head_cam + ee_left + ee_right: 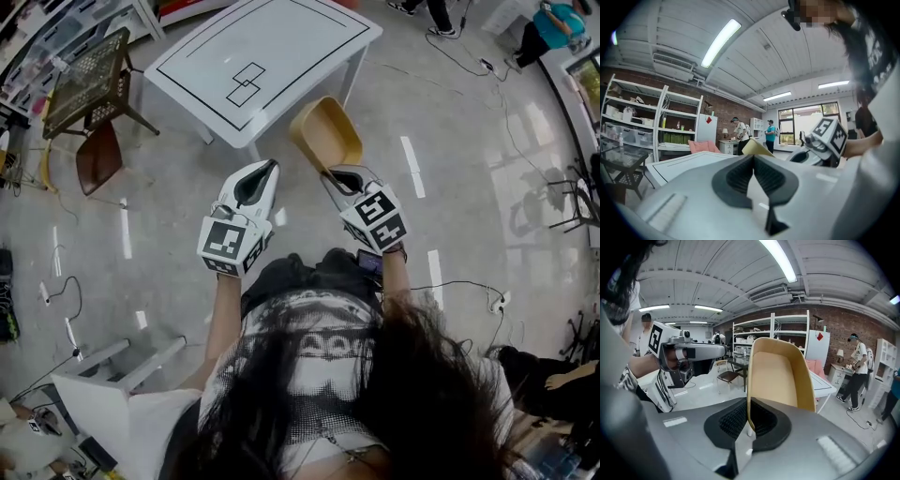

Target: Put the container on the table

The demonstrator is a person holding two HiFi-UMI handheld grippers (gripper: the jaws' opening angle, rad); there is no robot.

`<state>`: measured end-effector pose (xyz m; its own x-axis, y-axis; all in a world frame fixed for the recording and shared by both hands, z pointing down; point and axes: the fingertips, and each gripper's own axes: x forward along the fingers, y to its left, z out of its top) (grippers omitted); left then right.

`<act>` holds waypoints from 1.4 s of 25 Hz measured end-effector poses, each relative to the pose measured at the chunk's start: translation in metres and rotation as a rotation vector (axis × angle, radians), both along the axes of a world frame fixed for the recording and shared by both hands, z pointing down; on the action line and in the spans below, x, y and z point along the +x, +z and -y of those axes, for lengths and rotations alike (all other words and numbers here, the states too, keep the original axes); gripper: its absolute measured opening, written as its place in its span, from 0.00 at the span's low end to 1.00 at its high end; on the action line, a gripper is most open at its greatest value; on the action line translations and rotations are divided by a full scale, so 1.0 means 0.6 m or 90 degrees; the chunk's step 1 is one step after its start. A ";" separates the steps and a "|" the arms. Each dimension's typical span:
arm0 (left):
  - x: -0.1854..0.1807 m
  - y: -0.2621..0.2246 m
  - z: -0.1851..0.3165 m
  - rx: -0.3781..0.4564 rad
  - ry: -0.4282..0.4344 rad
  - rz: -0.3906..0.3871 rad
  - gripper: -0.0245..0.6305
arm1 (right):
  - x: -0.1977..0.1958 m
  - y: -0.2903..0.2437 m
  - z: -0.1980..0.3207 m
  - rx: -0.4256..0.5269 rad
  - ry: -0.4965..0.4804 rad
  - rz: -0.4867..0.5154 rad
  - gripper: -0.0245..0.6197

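The container (326, 133), in the right tool (331, 174), hangs before the table (281, 47).

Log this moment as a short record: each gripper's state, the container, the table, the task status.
left gripper: jaws together, nothing between them
right gripper: shut on the container's rim
container: tan, open-topped, nothing visible inside, held in the air
table: white, black lines marked on its top, ahead of both grippers
task status: container not yet set on the table

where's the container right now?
Head view, centre-right: the tan container is held by its rim in the right gripper, in the air beside the white table's near edge.
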<state>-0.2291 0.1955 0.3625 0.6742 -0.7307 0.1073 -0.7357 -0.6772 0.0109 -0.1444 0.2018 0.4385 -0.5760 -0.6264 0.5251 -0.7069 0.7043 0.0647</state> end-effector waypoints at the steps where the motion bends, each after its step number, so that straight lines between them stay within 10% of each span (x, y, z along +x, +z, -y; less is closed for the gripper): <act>1: -0.003 0.000 -0.001 0.000 0.000 -0.003 0.04 | -0.002 0.000 -0.002 -0.001 0.001 -0.003 0.05; 18: -0.004 0.022 0.083 -0.021 -0.021 -0.022 0.04 | 0.007 0.030 0.083 -0.027 -0.016 -0.016 0.06; 35: 0.184 0.004 0.353 -0.017 -0.107 -0.003 0.04 | 0.220 0.036 0.364 -0.029 -0.085 -0.016 0.06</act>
<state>-0.1187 -0.0165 0.3651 0.5438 -0.8298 0.1251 -0.8381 -0.5446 0.0307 -0.0124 -0.0166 0.4599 -0.6387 -0.5207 0.5665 -0.6055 0.7944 0.0474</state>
